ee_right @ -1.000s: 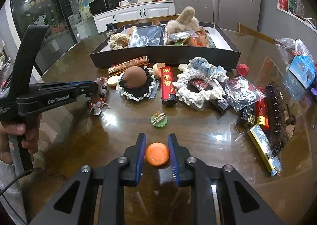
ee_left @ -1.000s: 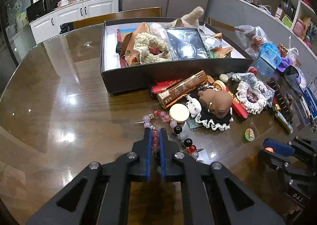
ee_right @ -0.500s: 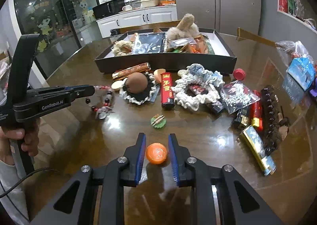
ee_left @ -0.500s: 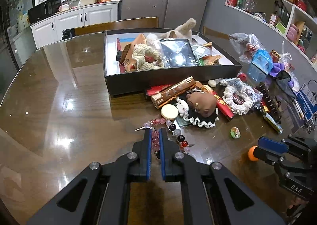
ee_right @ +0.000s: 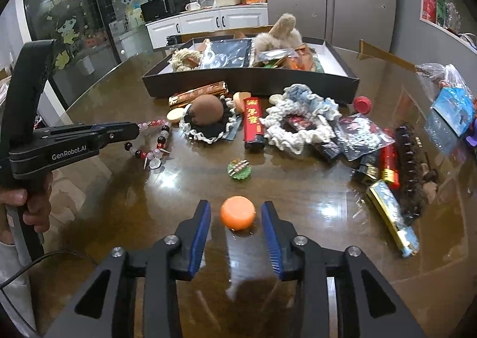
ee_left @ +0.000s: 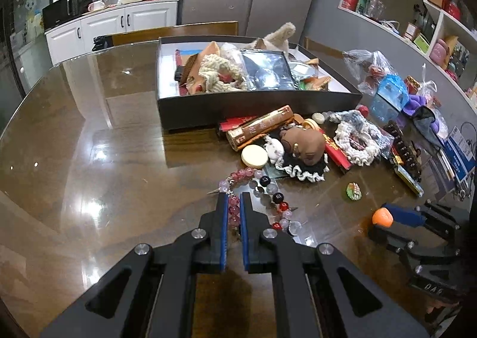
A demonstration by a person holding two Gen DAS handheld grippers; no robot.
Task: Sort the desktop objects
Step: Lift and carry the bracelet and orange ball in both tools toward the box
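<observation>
The orange ball (ee_right: 237, 212) is sitting on the glossy brown desk (ee_right: 313, 198), between the fingers (ee_right: 200, 230) of the right gripper (ee_right: 237, 218), which have just been opening; both blue pads are now standing clear of it, with a gap on each side. That gripper is tilting steeply down toward the desk, close to its near edge. Beyond the ball a small green trinket (ee_right: 239, 170) is lying alone, nearer the clutter in front of the black box (ee_right: 250, 81). The bead bracelet (ee_left: 253, 189) is lying to the left of that clutter, and the left gripper (ee_left: 233, 212) is angling down over it, its fingers clamping a run of pink beads. In the right wrist view a hand (ee_right: 28, 204) is gripping the left gripper's upright handle, a pale sleeve showing below it
</observation>
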